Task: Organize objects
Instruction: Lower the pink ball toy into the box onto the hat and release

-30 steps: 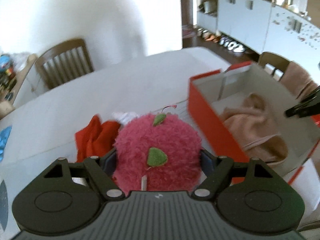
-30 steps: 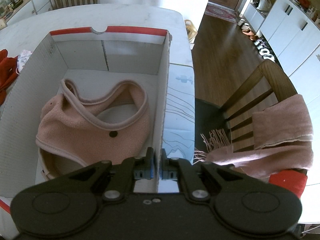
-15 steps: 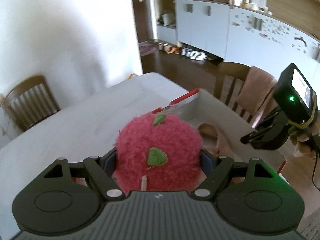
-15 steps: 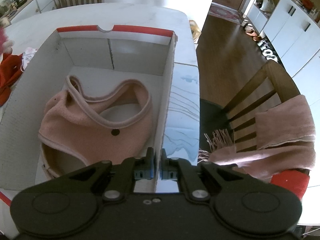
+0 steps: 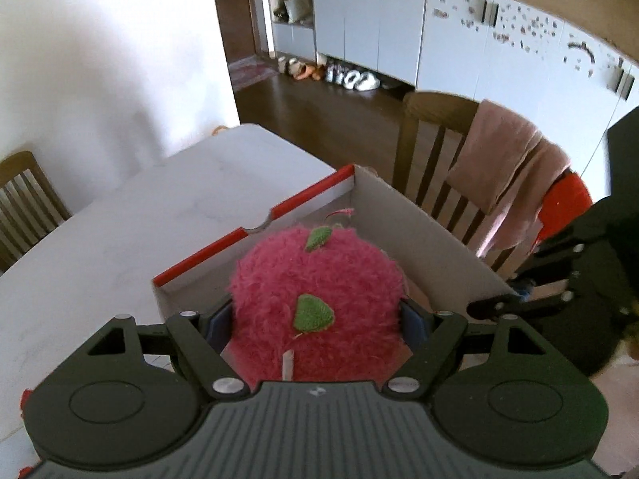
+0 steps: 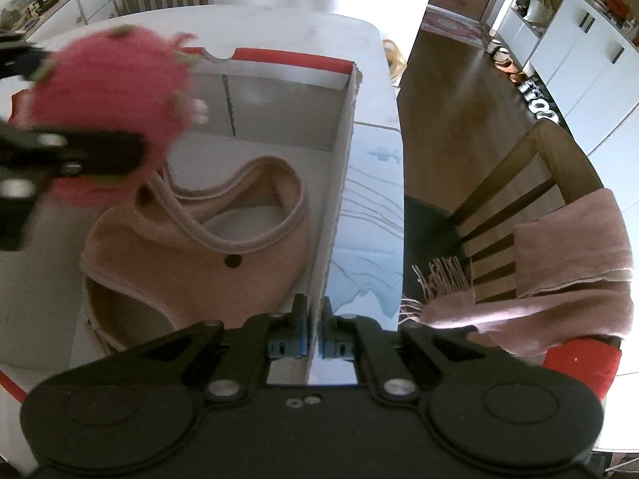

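1. The left gripper (image 5: 315,315) clasps the fuzzy pink ball (image 5: 315,299), hanging above the box (image 6: 339,151) at its ten o'clock corner.
2. The right gripper (image 6: 313,333) pinches the box's three o'clock wall; the pink bag (image 6: 191,255) lies inside.

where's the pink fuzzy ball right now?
The pink fuzzy ball is clamped in the left gripper, centre of the left wrist view, held over the open cardboard box; in the right wrist view it sits upper left, above the pink bag.
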A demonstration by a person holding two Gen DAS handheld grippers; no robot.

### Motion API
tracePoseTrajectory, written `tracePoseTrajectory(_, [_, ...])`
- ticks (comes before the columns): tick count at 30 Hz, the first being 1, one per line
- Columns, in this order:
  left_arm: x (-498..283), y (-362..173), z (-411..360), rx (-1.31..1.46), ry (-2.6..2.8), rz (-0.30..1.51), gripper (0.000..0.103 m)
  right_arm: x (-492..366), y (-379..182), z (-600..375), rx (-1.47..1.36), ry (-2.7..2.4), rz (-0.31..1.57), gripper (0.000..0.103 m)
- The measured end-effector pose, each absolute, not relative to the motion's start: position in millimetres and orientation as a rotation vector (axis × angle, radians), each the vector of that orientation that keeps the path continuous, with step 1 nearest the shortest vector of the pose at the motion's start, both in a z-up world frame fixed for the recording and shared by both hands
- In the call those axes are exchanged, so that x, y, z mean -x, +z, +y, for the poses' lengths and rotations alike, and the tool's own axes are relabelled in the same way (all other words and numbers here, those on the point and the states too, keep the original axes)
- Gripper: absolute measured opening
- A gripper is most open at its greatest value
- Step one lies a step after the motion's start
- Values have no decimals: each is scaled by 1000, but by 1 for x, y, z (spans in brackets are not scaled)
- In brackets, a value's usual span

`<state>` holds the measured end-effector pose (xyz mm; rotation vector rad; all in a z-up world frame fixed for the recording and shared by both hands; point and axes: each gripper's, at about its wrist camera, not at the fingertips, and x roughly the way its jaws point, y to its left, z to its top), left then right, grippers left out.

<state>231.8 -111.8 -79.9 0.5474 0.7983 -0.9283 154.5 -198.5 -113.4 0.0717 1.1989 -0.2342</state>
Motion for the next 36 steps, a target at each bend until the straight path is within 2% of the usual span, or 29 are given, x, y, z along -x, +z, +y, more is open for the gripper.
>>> tracePoseTrajectory(18, [-233, -132, -144, -704, -949, 881, 83, -154, -114, -198, -63, -227, 1201, 3])
tracePoseTrajectory(26, [-233, -127, -136, -672, -972, 881, 97, -154, -114, -198, -59, -226, 1202, 4])
tracePoseTrajectory(36, [-225, -100, -112, -588, -1002, 823, 99, -154, -116, -198, -47, -224, 1206, 4])
